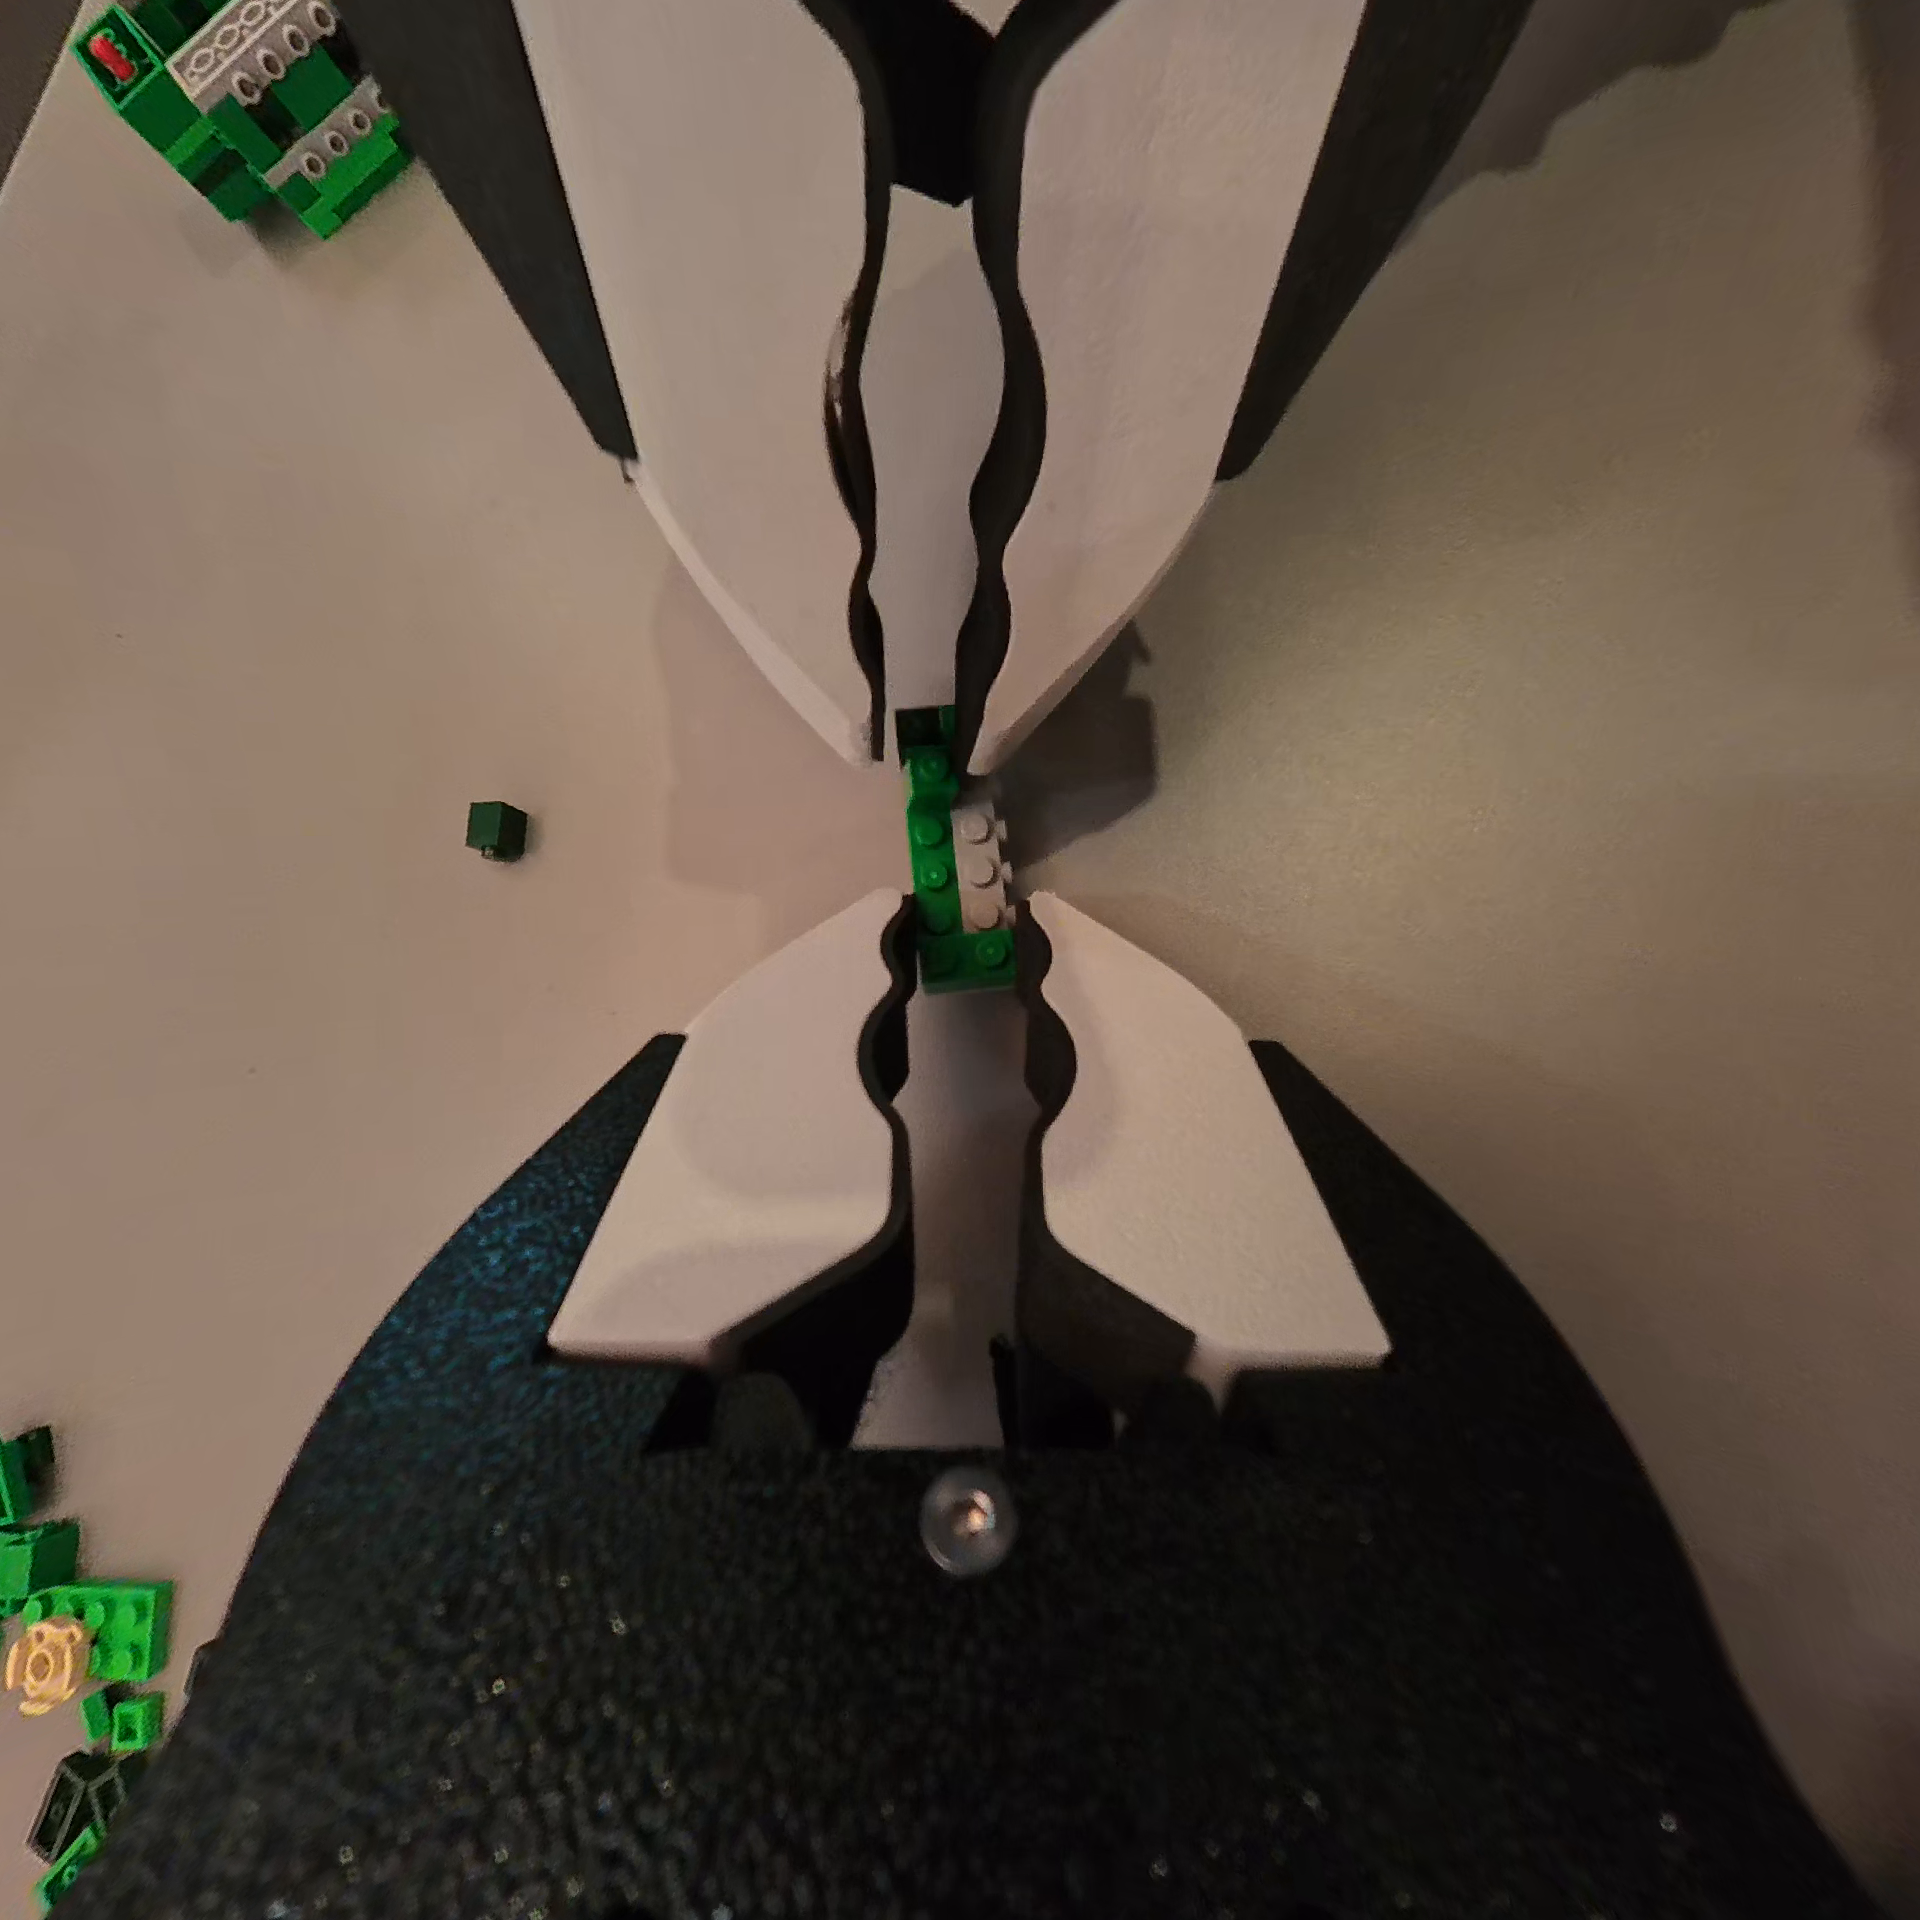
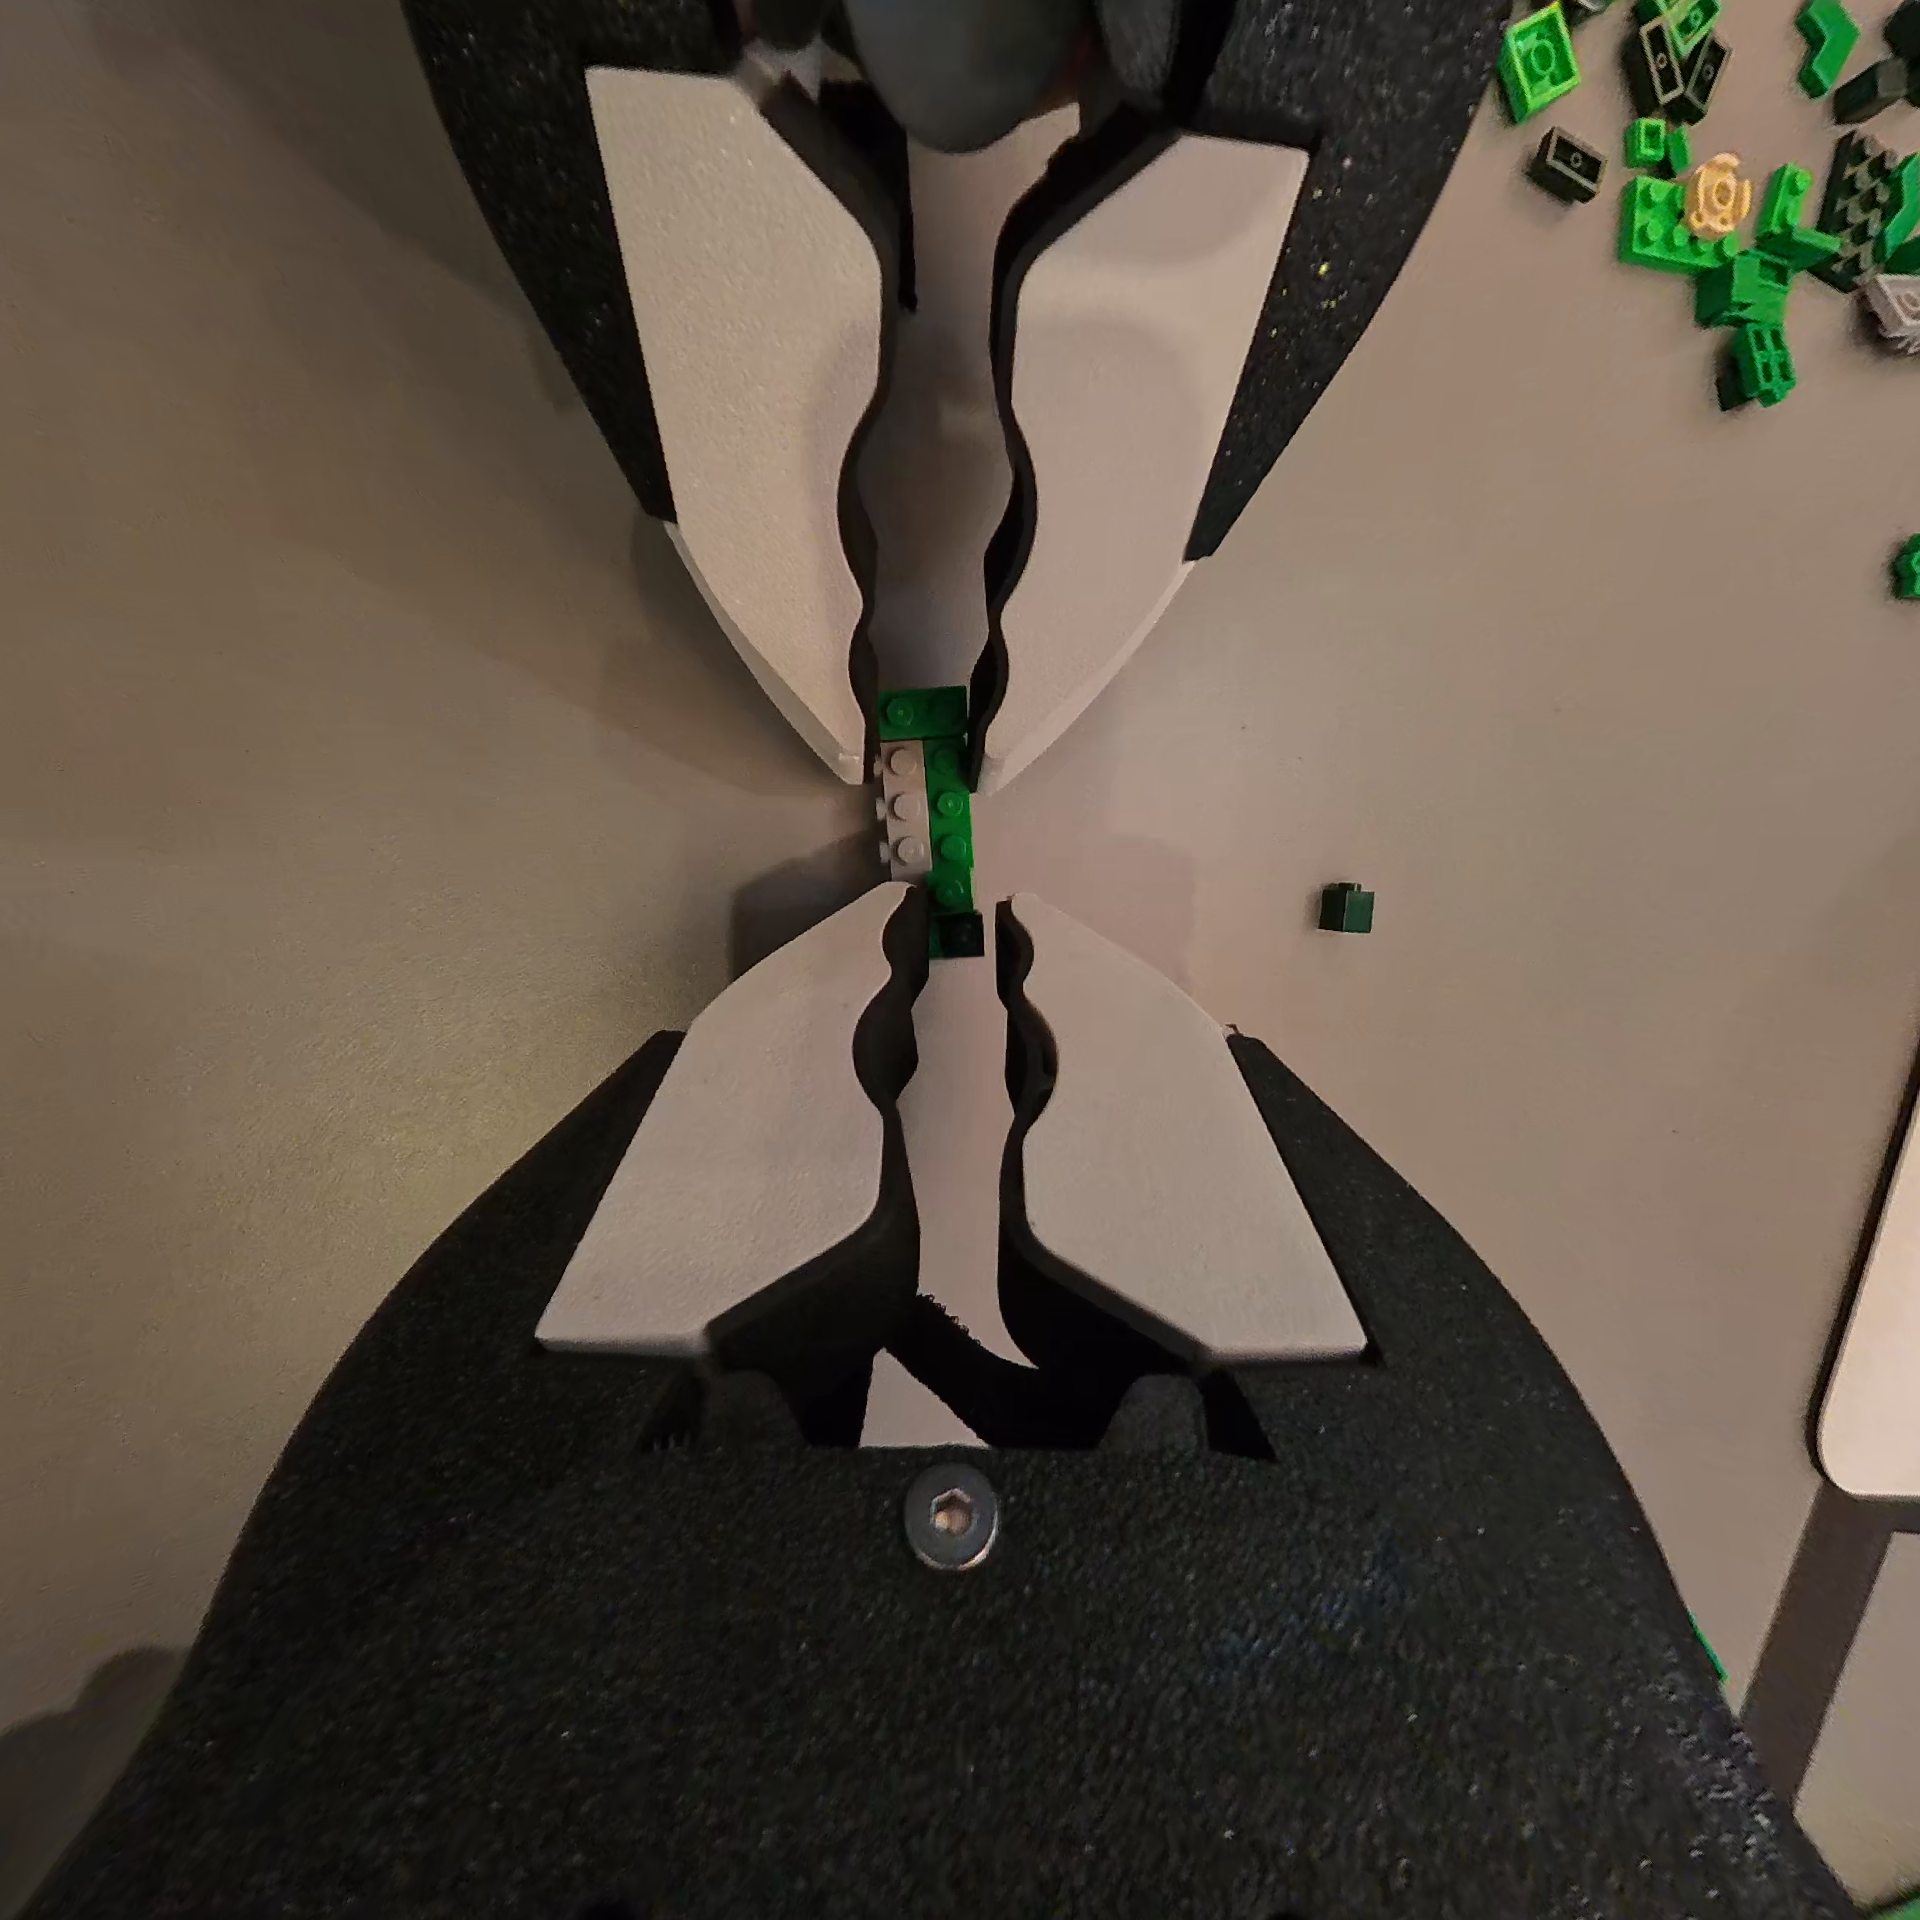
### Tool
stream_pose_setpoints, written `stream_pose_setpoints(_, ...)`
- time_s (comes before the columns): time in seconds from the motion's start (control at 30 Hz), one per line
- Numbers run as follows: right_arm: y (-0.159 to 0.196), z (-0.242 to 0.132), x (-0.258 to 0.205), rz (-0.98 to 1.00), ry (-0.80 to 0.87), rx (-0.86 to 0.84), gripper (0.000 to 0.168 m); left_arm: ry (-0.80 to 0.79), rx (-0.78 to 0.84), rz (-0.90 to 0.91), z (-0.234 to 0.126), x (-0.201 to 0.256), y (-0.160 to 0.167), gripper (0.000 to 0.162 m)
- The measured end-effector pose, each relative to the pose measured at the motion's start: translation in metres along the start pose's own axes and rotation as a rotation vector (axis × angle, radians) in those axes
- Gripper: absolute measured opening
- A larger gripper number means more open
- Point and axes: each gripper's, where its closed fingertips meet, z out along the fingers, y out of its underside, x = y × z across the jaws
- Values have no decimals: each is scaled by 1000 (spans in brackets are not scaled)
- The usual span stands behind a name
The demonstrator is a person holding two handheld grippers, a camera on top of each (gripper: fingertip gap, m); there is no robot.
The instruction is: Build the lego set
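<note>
A small lego assembly [image 1: 935, 842], a long green plate with a grey studded piece beside it, is held between both grippers just above the table. My left gripper [image 1: 961, 904] is shut on its wider green end. My right gripper [image 2: 956, 899] is shut on the narrow end, which carries a dark green piece. The two grippers face each other tip to tip. In the left wrist view the right gripper [image 1: 925, 758] comes in from the top. In the right wrist view the assembly [image 2: 951, 821] and the left gripper [image 2: 920, 779] show the same way.
A dark green 1x1 brick [image 1: 497, 831] [image 2: 1347, 909] lies alone on the pale table. A partly built green and grey model [image 1: 260, 104] stands far off. A pile of loose green pieces [image 2: 1745, 208] [image 1: 73, 1600] holds a tan round piece [image 2: 1720, 192]. A white board [image 2: 1881, 1351] is at the right edge. The tips of both grippers are at nearly the same place.
</note>
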Motion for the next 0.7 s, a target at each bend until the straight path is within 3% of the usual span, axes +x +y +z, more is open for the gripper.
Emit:
stream_pose_setpoints(0.43,1,-7,4,10,39,32,17,-8,3,-22,0,-3,0,17)
stream_pose_setpoints(0.53,0,-11,7,-33,136,98,30,-27,30,-96,-3,-10,-2,17)
stream_pose_setpoints(0.7,1,-15,7,-176,353,154,27,-33,70,-180,-9,-17,-2,17)
